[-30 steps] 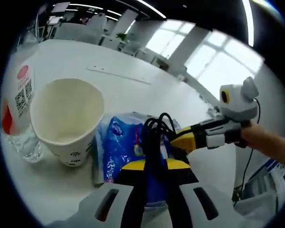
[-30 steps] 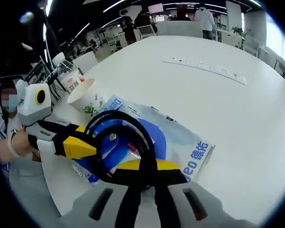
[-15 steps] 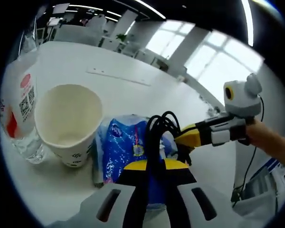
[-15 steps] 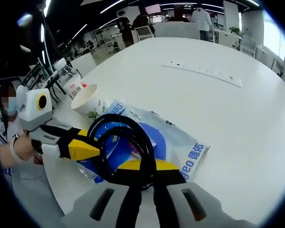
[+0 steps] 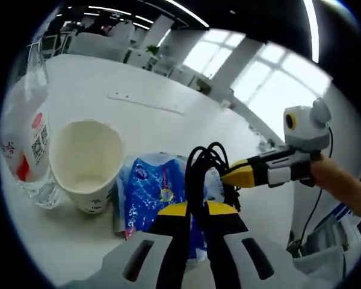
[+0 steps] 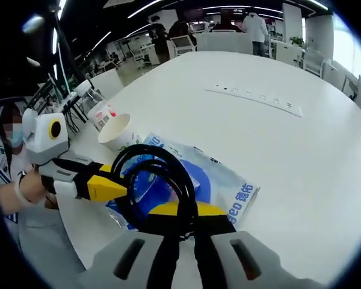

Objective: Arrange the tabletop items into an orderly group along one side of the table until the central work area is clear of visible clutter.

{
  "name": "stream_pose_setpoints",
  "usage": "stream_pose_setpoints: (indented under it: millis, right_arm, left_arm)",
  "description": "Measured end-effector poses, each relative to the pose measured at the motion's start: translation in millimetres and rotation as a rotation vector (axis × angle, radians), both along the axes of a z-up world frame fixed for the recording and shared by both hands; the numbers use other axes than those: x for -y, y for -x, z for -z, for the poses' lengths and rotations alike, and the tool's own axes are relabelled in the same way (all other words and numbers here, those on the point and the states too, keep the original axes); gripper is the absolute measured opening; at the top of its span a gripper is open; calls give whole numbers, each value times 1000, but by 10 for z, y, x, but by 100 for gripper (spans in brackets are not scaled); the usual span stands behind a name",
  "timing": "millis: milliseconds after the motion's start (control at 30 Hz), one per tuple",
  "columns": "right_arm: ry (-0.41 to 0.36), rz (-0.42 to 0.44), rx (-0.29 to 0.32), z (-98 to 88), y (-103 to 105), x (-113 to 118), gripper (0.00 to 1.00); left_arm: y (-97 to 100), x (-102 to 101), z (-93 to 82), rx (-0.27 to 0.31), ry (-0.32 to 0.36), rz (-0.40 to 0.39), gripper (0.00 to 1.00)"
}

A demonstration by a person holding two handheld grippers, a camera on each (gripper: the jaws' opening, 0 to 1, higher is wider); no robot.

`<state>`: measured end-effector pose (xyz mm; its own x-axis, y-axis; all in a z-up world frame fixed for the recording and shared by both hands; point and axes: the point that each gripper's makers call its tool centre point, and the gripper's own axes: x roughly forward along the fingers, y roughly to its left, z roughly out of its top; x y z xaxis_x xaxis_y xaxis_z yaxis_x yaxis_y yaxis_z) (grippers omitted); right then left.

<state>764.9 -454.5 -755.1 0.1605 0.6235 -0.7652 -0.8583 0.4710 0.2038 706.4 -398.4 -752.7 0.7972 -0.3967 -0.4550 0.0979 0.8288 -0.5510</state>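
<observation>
Both grippers, left gripper and right gripper, clamped on looped black cable above blue-and-white plastic packet; next, setting it beside white paper cup.

Two close, facing views over the jaws; shared blue packet and paper cup.

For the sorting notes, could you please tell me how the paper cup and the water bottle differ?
The cup is open-topped, white, opaque and looks empty; the bottle is clear plastic holding water, with a red-and-white label. The bottle rises well above the cup's rim. The cup widens upward, while the bottle narrows to a neck. Both stand upright, side by side on the table.
</observation>
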Motion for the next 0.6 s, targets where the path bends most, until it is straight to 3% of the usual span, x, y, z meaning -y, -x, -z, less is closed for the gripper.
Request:
stream_pose_setpoints:
  millis: [300, 600]
  right_arm:
    - [4, 16, 7, -90, -2, 199, 4]
    - [17, 66, 8, -160, 17, 600, 4]
  left_arm:
    - [1, 191, -96, 18, -8, 28, 4]
    - [-26, 551, -136, 30, 11, 74, 4]
